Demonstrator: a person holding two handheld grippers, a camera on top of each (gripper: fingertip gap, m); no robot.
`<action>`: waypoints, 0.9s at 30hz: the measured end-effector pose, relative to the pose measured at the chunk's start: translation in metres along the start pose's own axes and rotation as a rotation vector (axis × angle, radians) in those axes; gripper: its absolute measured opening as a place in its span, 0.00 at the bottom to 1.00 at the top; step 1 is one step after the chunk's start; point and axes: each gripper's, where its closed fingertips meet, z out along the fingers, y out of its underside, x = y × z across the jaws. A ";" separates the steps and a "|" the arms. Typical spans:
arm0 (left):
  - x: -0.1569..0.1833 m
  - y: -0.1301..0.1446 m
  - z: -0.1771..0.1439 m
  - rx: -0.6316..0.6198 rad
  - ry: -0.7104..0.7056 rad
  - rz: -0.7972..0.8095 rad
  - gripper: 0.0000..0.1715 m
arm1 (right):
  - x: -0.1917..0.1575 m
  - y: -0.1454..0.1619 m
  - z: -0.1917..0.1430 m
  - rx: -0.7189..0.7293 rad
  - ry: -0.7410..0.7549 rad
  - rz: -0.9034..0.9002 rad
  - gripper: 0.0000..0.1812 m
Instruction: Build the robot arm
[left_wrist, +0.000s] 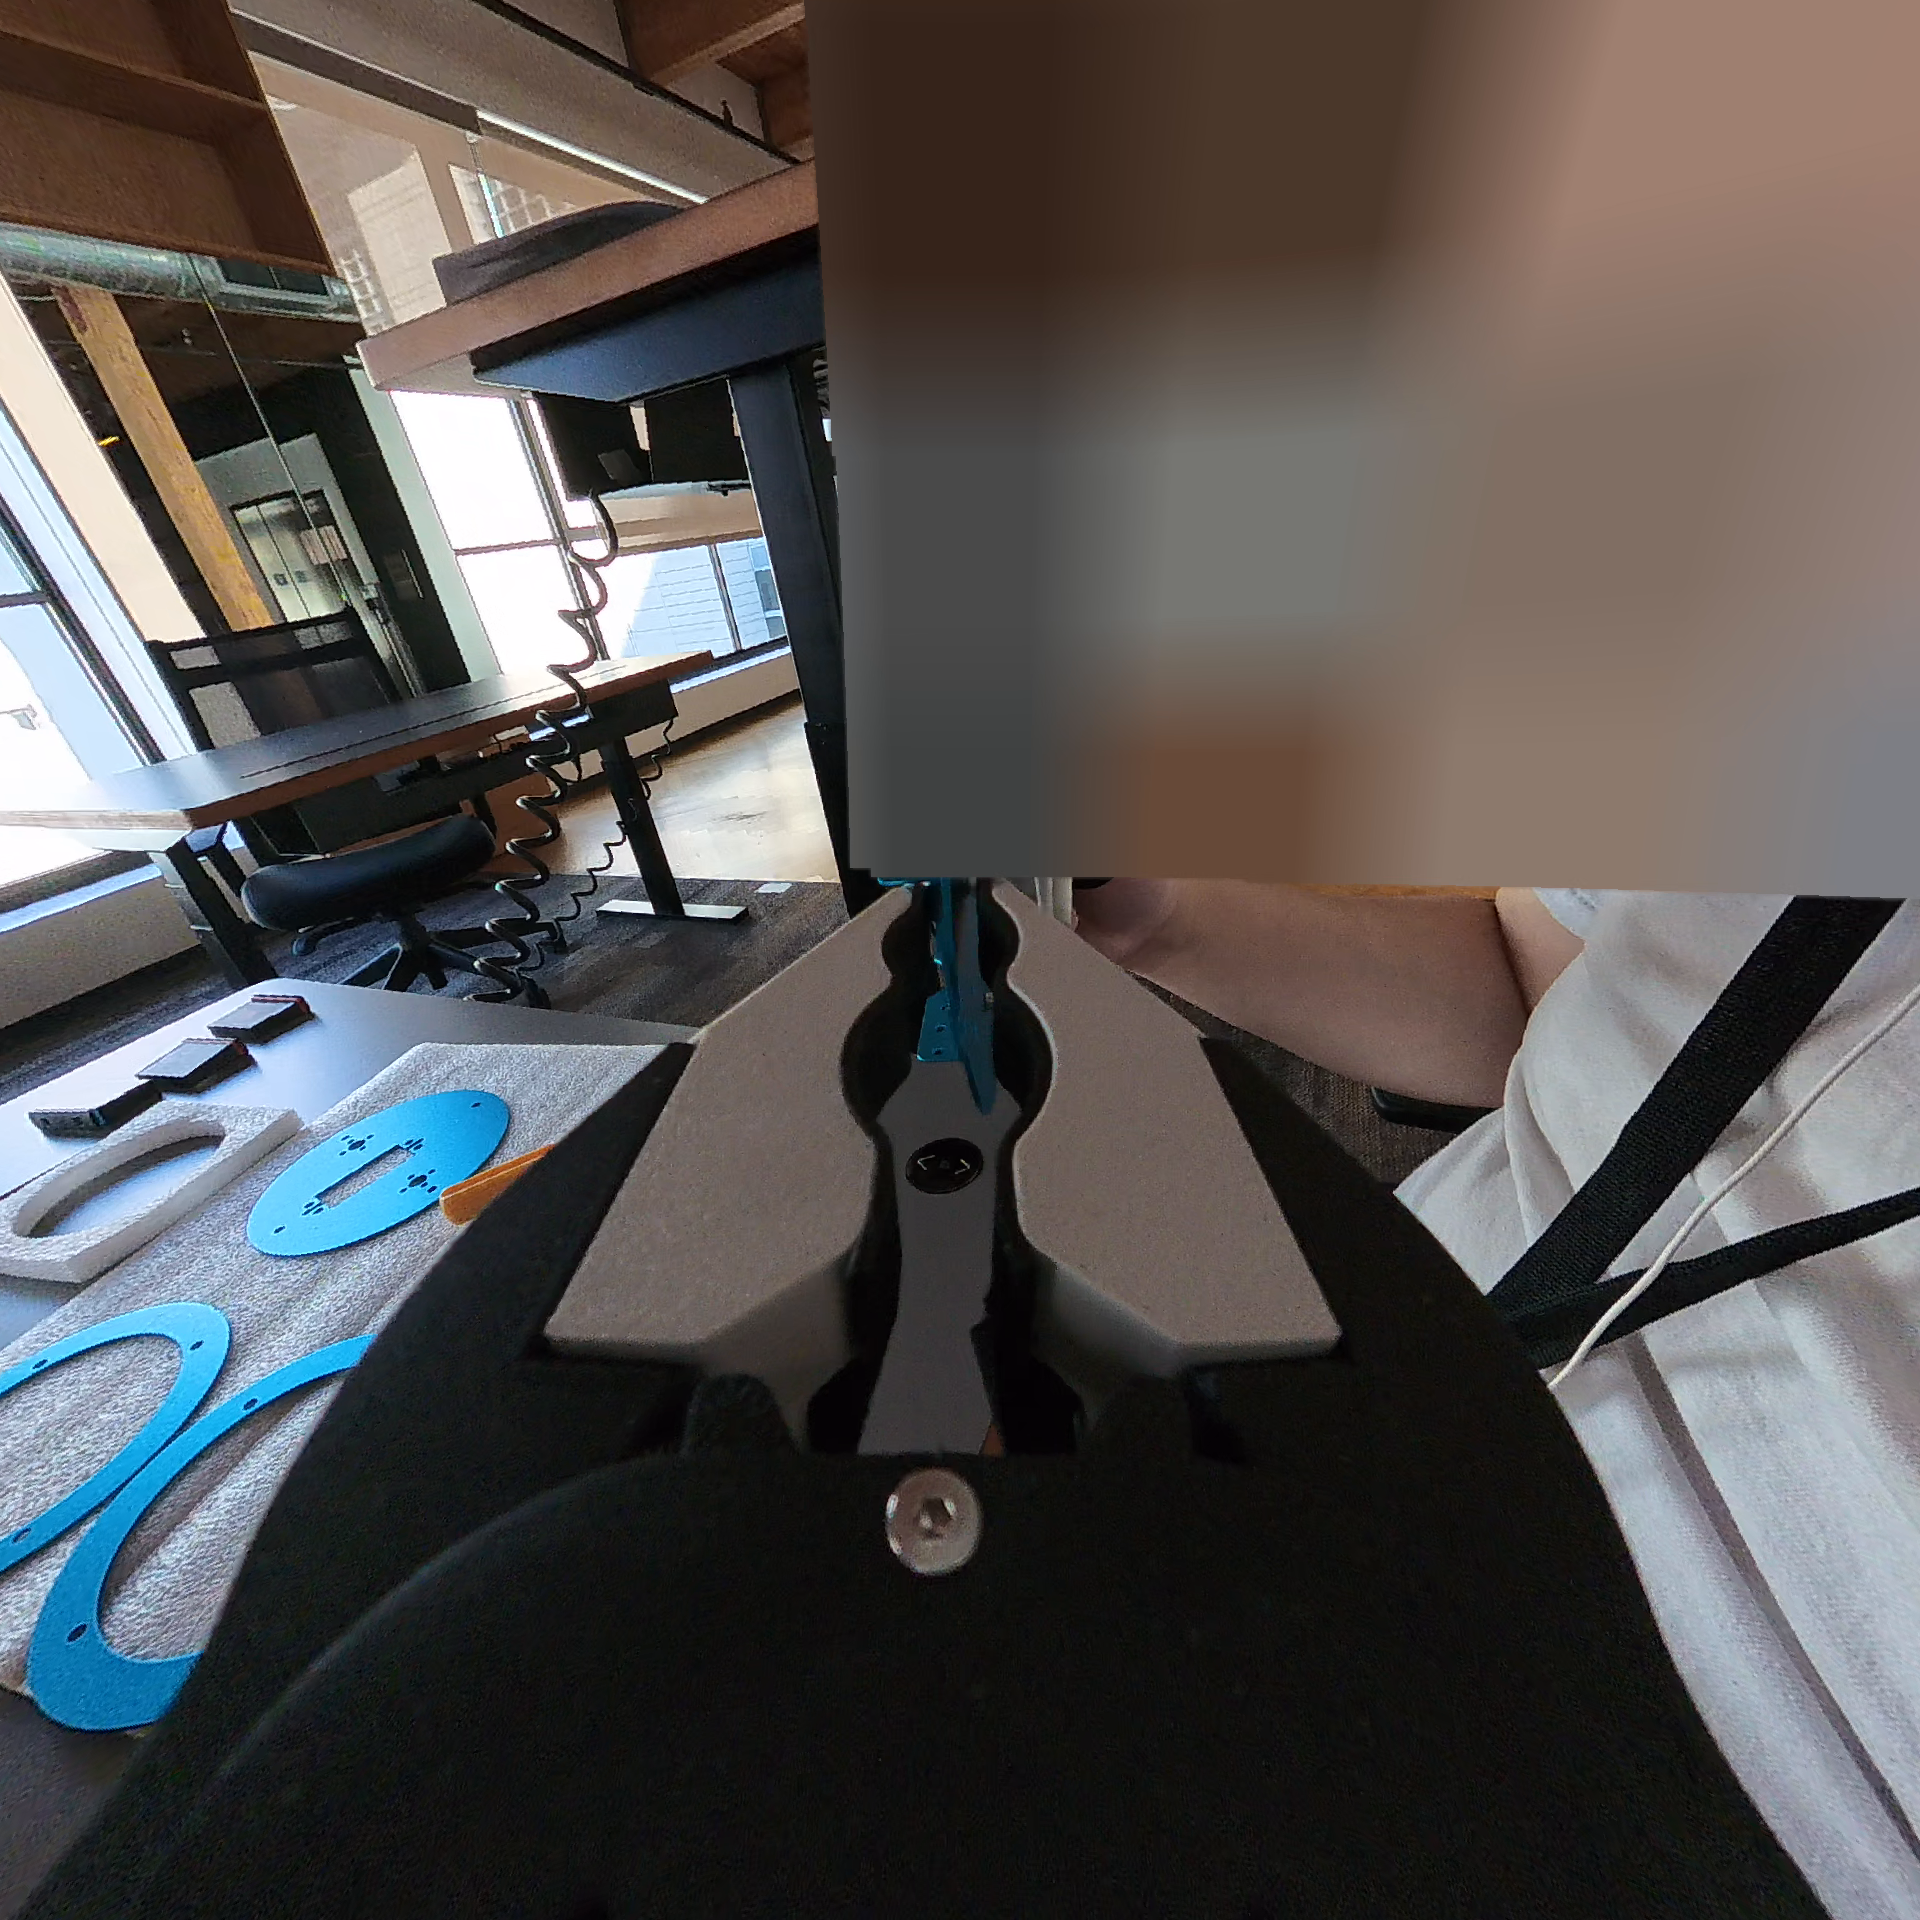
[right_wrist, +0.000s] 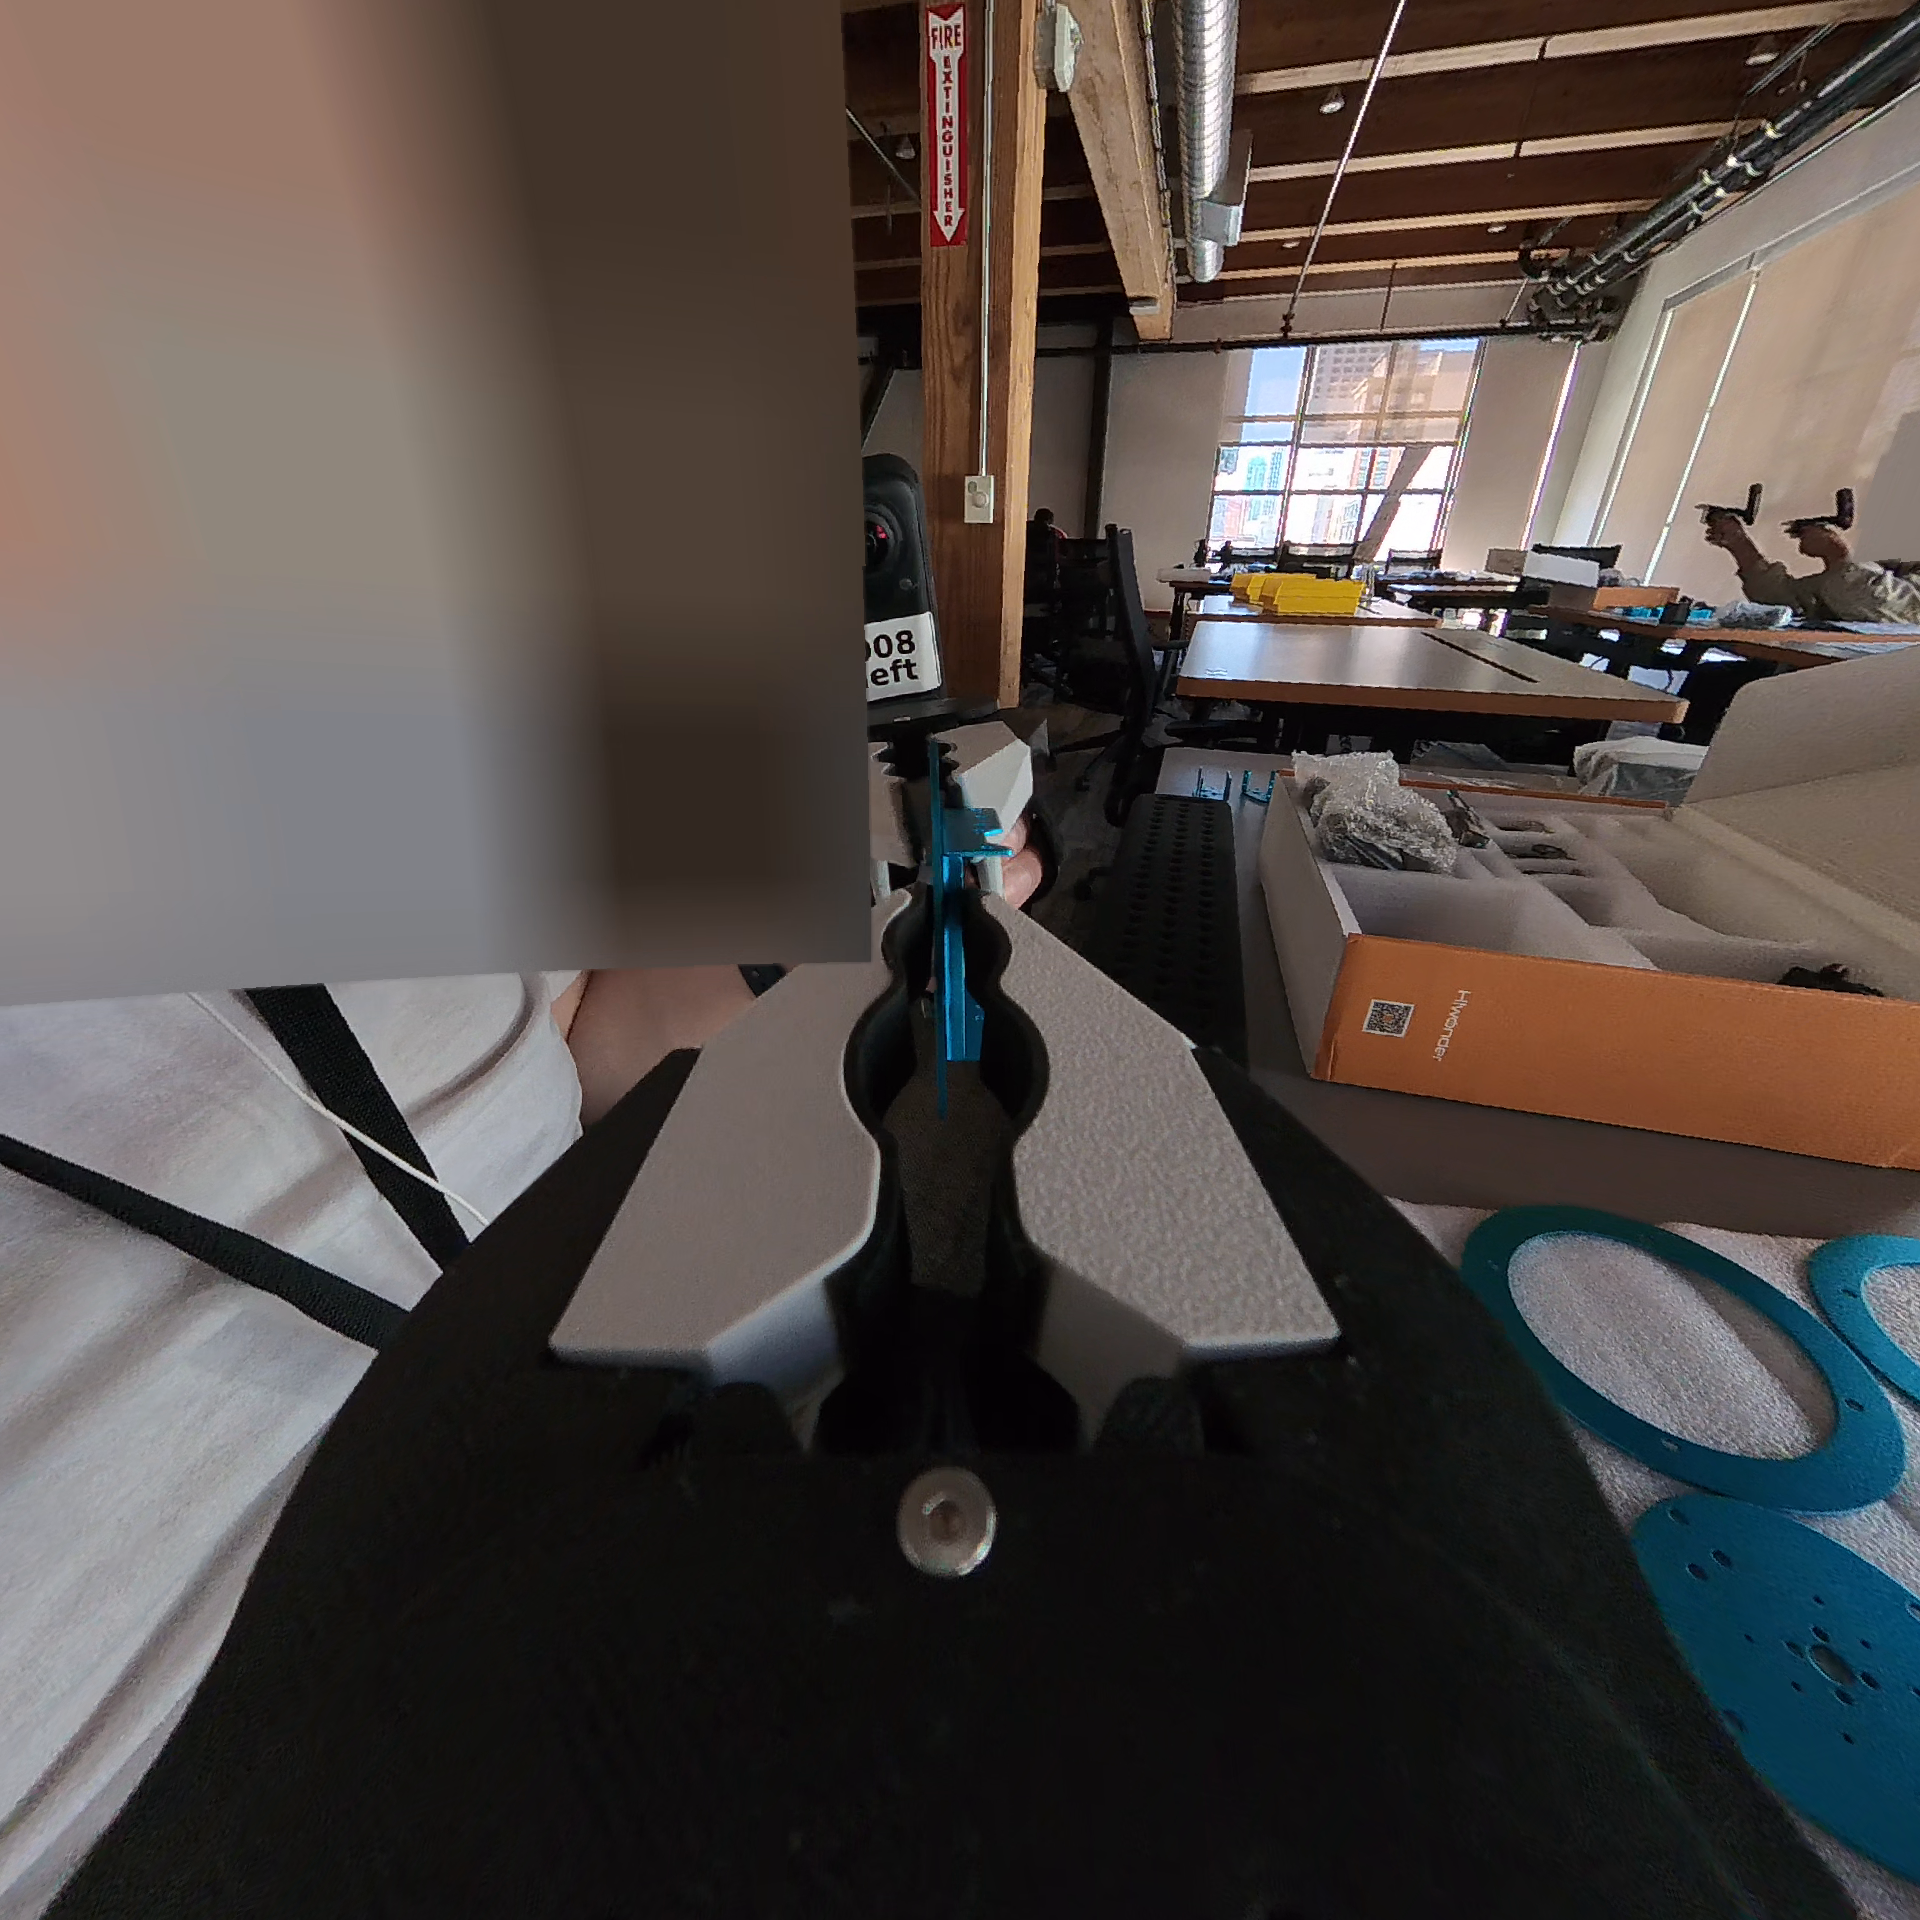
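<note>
- The left gripper (left_wrist: 951, 914) is clenched on a blue bracket (left_wrist: 961, 1023), a thin perforated metal piece standing edge-on between its grey fingers (left_wrist: 821, 1049).
- The right gripper (right_wrist: 951, 914) is clenched on the same bracket (right_wrist: 956, 997) from the opposite side; the left gripper (right_wrist: 971, 800) shows just beyond its tips, gripping the far end.
- The bracket is held in the air in front of the person's white shirt (left_wrist: 1714, 1351), above the table (left_wrist: 416, 1029).
- On the grey foam mat (left_wrist: 343, 1299) lie 2 blue rings (left_wrist: 156, 1538) and a blue oval plate (left_wrist: 379, 1169).
- 3 small black blocks (left_wrist: 192, 1065) sit in a row on the table behind the mat.
- An open orange box (right_wrist: 1621, 1029) with white foam compartments stands beyond the rings (right_wrist: 1673, 1371) in the right wrist view.
</note>
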 end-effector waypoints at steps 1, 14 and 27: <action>0.000 0.001 0.000 -0.003 -0.001 -0.003 0.03 | 0.001 0.000 0.000 0.000 0.002 0.000 0.02; 0.002 -0.001 0.000 0.020 0.025 -0.013 0.02 | 0.000 -0.001 0.001 0.030 -0.008 0.007 0.02; 0.009 -0.006 -0.003 0.020 0.022 0.107 0.02 | -0.006 -0.005 0.003 0.056 -0.042 -0.012 0.03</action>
